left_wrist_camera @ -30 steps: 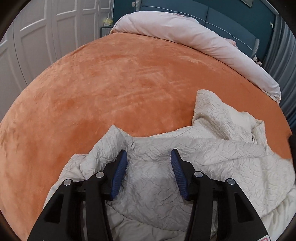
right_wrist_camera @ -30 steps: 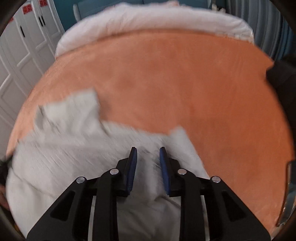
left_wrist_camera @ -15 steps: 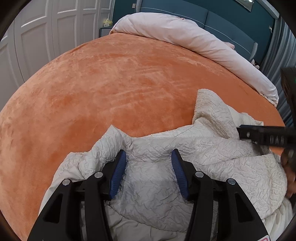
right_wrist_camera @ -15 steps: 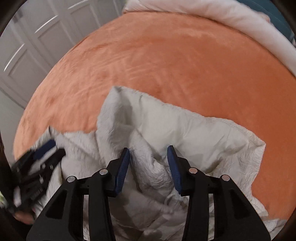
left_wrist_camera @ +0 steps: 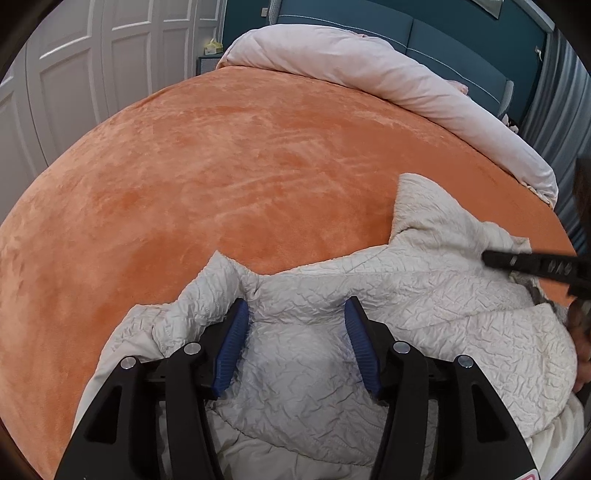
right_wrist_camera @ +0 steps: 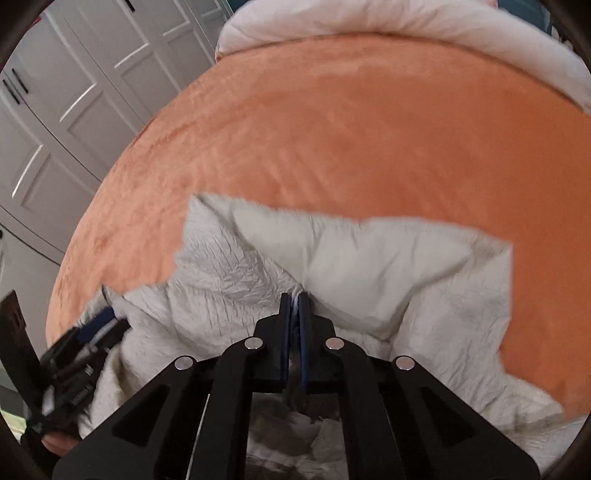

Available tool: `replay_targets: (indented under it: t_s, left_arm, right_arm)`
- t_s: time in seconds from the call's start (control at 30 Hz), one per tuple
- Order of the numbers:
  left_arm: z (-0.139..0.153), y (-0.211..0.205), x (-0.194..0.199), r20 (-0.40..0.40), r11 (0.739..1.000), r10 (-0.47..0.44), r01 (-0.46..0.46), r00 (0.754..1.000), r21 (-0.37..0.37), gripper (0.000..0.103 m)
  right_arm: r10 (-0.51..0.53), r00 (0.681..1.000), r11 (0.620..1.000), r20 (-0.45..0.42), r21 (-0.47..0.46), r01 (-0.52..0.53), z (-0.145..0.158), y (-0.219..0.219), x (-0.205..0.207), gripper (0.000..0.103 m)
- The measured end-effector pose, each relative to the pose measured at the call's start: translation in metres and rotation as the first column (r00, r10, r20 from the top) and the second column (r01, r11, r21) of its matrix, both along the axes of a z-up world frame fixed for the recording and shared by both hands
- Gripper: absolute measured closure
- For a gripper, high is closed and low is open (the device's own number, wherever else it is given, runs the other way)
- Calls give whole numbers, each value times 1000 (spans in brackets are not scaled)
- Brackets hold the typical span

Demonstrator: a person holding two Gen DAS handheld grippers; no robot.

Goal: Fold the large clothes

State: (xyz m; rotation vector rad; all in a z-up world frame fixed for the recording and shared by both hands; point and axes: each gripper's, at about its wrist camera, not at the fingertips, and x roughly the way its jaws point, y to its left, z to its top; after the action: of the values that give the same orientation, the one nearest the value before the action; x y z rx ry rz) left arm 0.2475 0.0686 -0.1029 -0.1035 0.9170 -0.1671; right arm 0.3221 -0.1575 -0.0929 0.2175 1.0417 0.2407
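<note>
On the bed: an orange plush blanket [left_wrist_camera: 229, 170] covers the mattress; the cream quilted garment [left_wrist_camera: 424, 295] lies crumpled at the near edge, toward the right side in the left wrist view.
Garment, surface: crinkled quilted outer fabric; smoother pale lining is turned up in the right wrist view [right_wrist_camera: 369, 251].
Garment, shape: bunched, unfolded; one flap peaks up toward the far side, and a smaller peak rises just left of the left tool.
Left tool [left_wrist_camera: 295, 343]: blue-padded fingers [left_wrist_camera: 232, 347] stand wide apart, with garment fabric lying between and beneath them; nothing is pinched.
Right tool [right_wrist_camera: 294, 306]: fingers drawn together, clamped on a ridge of the garment where lining meets quilted fabric.
Right tool, seen from the left wrist [left_wrist_camera: 532, 264]: a dark bar reaching in from the right edge over the garment's right part.
Left tool, seen from the right wrist [right_wrist_camera: 85, 339]: blurred, at the garment's left edge.
Far side of bed: a rolled pale pink duvet [left_wrist_camera: 369, 74] along the head.
Background: white panelled wardrobe doors [left_wrist_camera: 92, 74] at left; a teal headboard [left_wrist_camera: 424, 29] behind the duvet.
</note>
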Motion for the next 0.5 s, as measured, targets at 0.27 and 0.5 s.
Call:
replay_targets:
  t_s: [0.27,0.5]
  left_arm:
    - [-1,-4,1,4,1000,2,-3,1000,28,49]
    - [-2,-4,1,1,1000,4,-4,1000,30,49]
  right_arm:
    - [140,989,990,55,19,-141,30,65,20,98]
    - [-148,987,983,65,-100,154,23,12,63,99]
